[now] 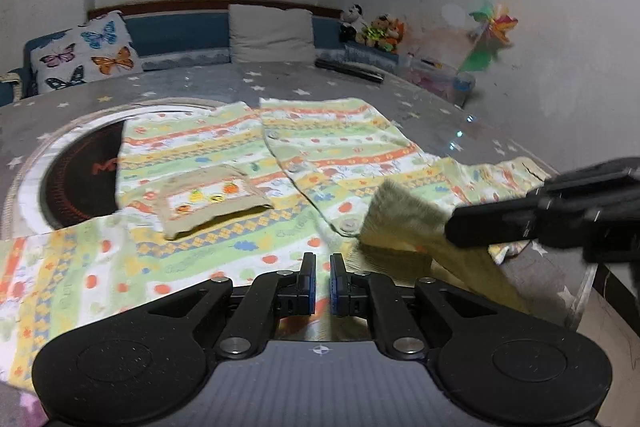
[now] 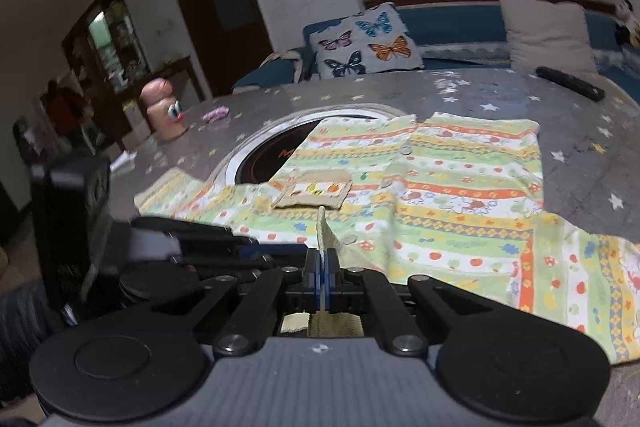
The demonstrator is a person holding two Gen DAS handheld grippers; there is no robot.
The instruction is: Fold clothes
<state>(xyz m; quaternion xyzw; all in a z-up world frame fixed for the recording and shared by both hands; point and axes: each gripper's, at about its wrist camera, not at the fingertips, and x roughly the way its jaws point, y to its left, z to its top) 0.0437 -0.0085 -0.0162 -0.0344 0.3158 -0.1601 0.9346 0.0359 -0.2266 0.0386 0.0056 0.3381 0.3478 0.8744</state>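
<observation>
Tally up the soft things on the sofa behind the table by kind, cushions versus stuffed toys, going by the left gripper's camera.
Cushions: 2, the butterfly cushion and the plain cushion.
Stuffed toys: 2 clear, the black-and-white toy and the orange toy; possibly more in that cluster.
Total: 4.

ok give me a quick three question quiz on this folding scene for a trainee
1. True or false: the right gripper is shut on a piece of the shirt.
2. Multiple choice: what lies on the table beyond the shirt, in front of the plain pillow? A) a remote B) a cup C) a book
3. Fill in: the left gripper has its jaws slightly ____, with no cloth between them.

Key: 1 true; 2 A, the remote; 3 apart.
</observation>
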